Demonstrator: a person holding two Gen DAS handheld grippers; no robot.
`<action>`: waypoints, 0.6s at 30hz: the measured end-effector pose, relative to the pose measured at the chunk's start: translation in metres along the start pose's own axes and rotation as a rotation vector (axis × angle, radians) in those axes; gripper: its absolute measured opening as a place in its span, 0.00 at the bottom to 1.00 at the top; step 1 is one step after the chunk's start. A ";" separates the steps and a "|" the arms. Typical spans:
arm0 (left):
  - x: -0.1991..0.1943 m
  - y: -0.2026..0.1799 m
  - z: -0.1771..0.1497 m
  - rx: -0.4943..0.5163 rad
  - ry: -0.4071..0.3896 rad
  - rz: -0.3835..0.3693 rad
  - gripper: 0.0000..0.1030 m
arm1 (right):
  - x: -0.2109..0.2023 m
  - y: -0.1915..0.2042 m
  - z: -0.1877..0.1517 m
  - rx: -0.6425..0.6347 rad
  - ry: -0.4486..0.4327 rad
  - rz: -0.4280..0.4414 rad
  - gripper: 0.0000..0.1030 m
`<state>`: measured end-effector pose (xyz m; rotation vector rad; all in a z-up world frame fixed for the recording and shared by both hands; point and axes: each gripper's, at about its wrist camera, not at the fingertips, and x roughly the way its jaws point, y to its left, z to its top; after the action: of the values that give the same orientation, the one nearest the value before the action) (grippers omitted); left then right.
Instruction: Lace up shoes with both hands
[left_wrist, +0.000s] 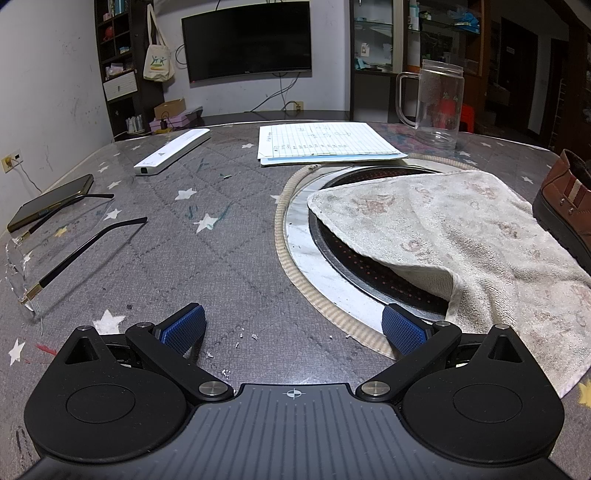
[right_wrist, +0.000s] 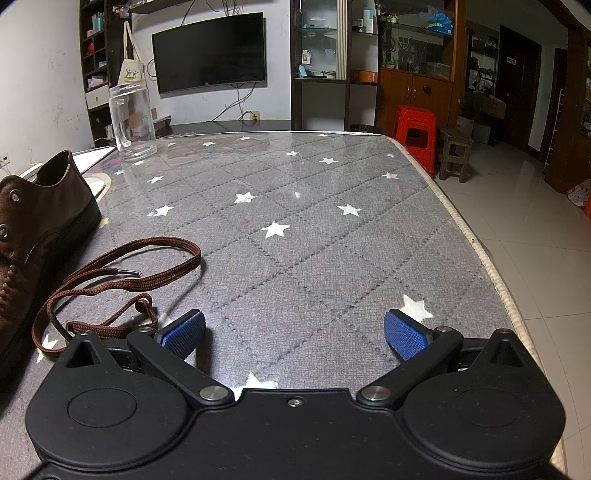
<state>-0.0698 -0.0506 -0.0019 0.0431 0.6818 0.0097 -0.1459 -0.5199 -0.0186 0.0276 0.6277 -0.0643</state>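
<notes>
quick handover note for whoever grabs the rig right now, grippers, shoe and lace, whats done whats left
Left gripper: open, empty, low over the grey star-patterned table cover, beside the worn white towel.
Right gripper: open, empty, over bare table cover.
Brown leather shoe: at the right gripper's left, upper eyelets empty.
Brown flat shoelace: looped loose on the table beside the shoe, one tip lying free.
Done: no upper lacing visible; lower eyelets unclear.
Left: pick up the lace ends, thread the eyelets, tighten.
</notes>
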 end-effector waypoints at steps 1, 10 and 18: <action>0.000 0.000 0.000 0.000 0.000 0.000 1.00 | 0.000 0.001 0.000 0.000 0.000 0.000 1.00; 0.000 0.000 0.000 0.000 0.000 0.000 1.00 | 0.002 0.005 0.001 0.000 0.000 0.000 1.00; 0.000 0.000 0.000 0.000 0.000 0.000 1.00 | 0.003 0.010 0.003 0.000 0.001 0.000 1.00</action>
<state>-0.0698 -0.0506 -0.0019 0.0429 0.6818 0.0096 -0.1413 -0.5104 -0.0183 0.0272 0.6283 -0.0640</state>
